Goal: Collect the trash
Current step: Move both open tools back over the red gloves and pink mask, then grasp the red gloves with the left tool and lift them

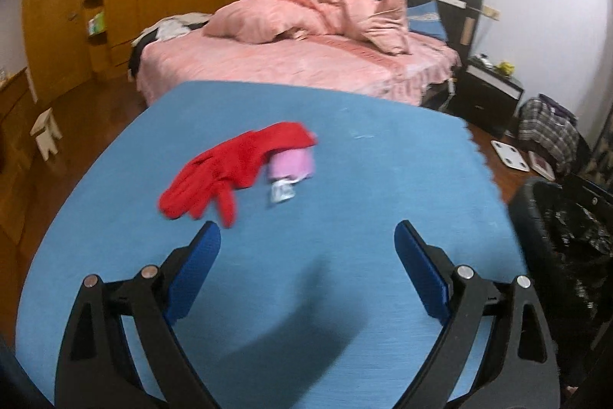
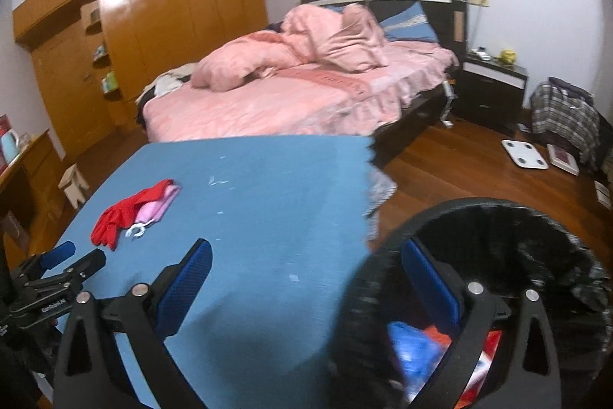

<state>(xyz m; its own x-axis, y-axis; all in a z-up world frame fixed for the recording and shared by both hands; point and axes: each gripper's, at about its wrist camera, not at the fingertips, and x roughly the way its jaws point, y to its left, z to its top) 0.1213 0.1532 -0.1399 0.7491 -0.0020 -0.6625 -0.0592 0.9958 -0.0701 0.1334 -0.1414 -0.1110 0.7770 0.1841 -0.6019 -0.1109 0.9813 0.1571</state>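
With both our left hand-held gripper [image 1: 307, 229] and right hand-held gripper [image 2: 306, 248] wide and empty, some trash already lies in the black bin [image 2: 498, 217] beside the tabletop [image 1: 345, 125], leaving, we judge, the red glove [image 1: 230, 167] pile.
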